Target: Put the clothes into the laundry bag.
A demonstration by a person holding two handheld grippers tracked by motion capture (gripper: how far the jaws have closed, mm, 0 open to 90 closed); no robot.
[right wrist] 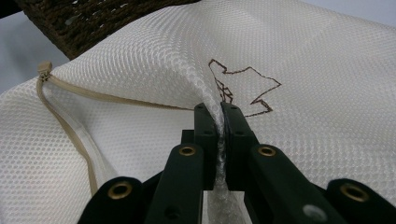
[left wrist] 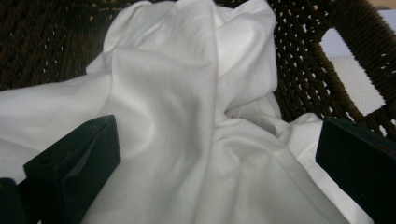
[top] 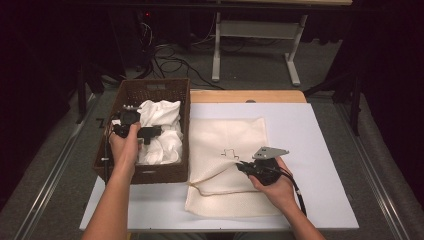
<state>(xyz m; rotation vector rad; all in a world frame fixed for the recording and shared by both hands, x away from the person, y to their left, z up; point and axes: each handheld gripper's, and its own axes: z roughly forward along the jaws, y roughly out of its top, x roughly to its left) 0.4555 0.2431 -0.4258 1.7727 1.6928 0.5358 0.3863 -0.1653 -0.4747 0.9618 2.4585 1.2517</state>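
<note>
A cream mesh laundry bag (top: 227, 150) lies flat on the white table, with a brown stitched outline (right wrist: 243, 86) and a beige zipper (right wrist: 70, 100). My right gripper (top: 243, 165) is shut on a pinched ridge of the mesh bag (right wrist: 299, 84), lifting a fold near the stitched outline. A dark wicker basket (top: 150, 90) at the left holds crumpled white cloth (top: 162, 127). My left gripper (top: 152, 132) is over that basket, its jaws wide open on either side of the white cloth (left wrist: 187, 140), with no pad pressing on it.
The white table surface (top: 310, 150) extends right of the bag, with a wooden strip (top: 245, 96) behind it. Beyond the table are a white metal stand (top: 252, 45) and cables on the grey floor. The basket wall (left wrist: 317, 65) stands close at the left gripper's right.
</note>
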